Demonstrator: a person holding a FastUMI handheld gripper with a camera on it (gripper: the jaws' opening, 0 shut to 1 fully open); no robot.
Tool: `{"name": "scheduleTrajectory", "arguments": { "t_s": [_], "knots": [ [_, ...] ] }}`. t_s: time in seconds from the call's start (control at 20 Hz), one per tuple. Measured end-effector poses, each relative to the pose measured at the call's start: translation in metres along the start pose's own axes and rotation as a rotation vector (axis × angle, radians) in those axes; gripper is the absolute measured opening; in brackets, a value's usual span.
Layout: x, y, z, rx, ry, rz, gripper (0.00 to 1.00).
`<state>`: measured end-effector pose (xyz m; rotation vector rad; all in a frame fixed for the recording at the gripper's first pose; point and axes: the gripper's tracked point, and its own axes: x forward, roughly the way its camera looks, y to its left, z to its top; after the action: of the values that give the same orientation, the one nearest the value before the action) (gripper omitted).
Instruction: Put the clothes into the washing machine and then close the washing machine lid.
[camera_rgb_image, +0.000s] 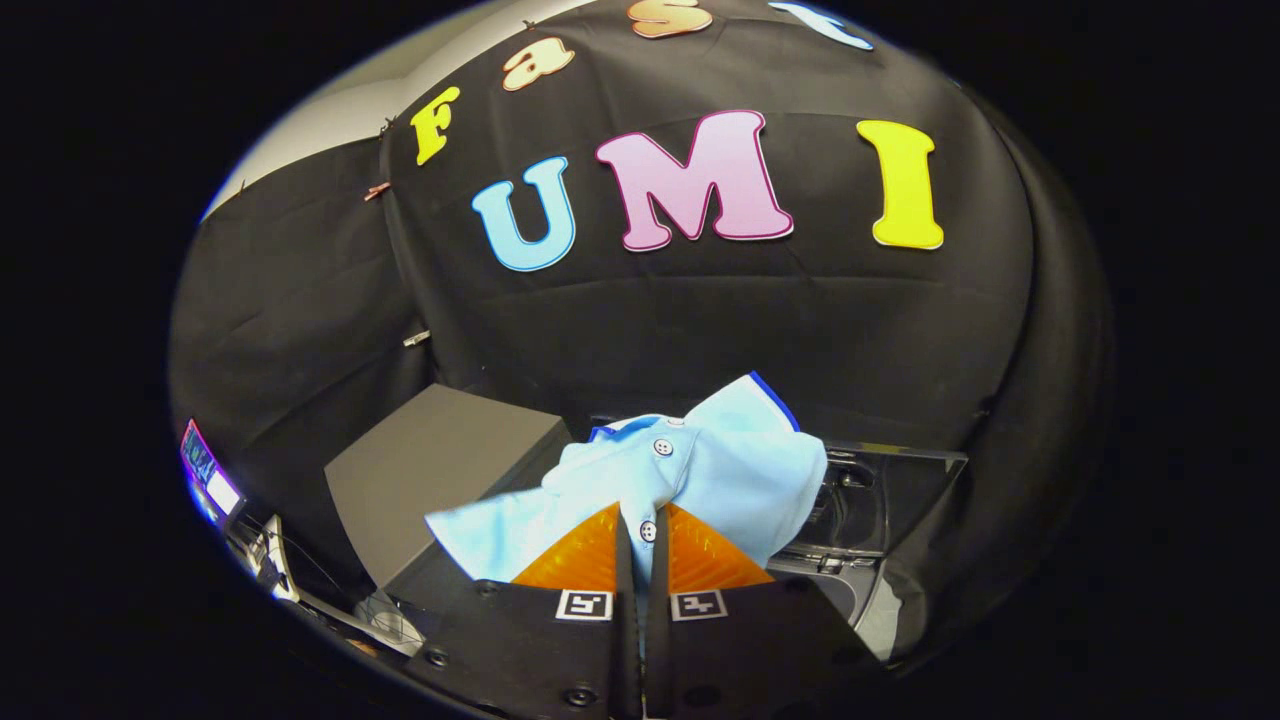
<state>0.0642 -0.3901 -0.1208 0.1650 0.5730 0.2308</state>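
Pale blue cloth fills the space right at the fingertips: a small shirt (690, 470) with a darker blue trim along its collar and white buttons down the front. The gripper (641, 540) has it pinched, both fingers drawn nearly together with a thin strip of the button placket caught between them, one button sitting just at the tips. So the tool is clenched on the shirt, and the fabric bunches and fans out ahead of and to both sides of the fingers, one flap spreading left, the collar end rising up and to the right.

The gripper is held level, fingers pointing forward toward the black cloth wall (700, 320) of the booth, with the shirt lifted clear above what lies below it.

Under and beyond the shirt, to the right of the fingers, sits the washing machine (880, 500), dark and glossy, its top opening showing past the hanging cloth; the raised lid seems to stand at its far edge, though the shirt hides much of it. The shirt hangs over the machine's left part, not yet down inside it as far as can be told.

Left of the fingers stands a plain dark grey box (430, 470), its flat top tilted in the fisheye, close beside the machine.
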Motion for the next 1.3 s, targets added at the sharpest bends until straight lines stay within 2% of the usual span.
{"name": "scheduleTrajectory", "arguments": {
  "t_s": [0.2, 0.45, 0.8, 1.1, 1.3],
  "knots": [
    [0.012, -0.023, -0.028, -0.038, 0.029, -0.022, 0.07],
    [0.028, -0.044, -0.083, -0.022, 0.114, -0.064, 0.07],
    [0.058, -0.057, -0.142, 0.028, 0.213, -0.135, 0.07],
    [0.079, -0.072, -0.186, 0.106, 0.278, -0.238, 0.07],
    [0.087, -0.078, -0.217, 0.101, 0.319, -0.243, 0.07]
  ]
}}
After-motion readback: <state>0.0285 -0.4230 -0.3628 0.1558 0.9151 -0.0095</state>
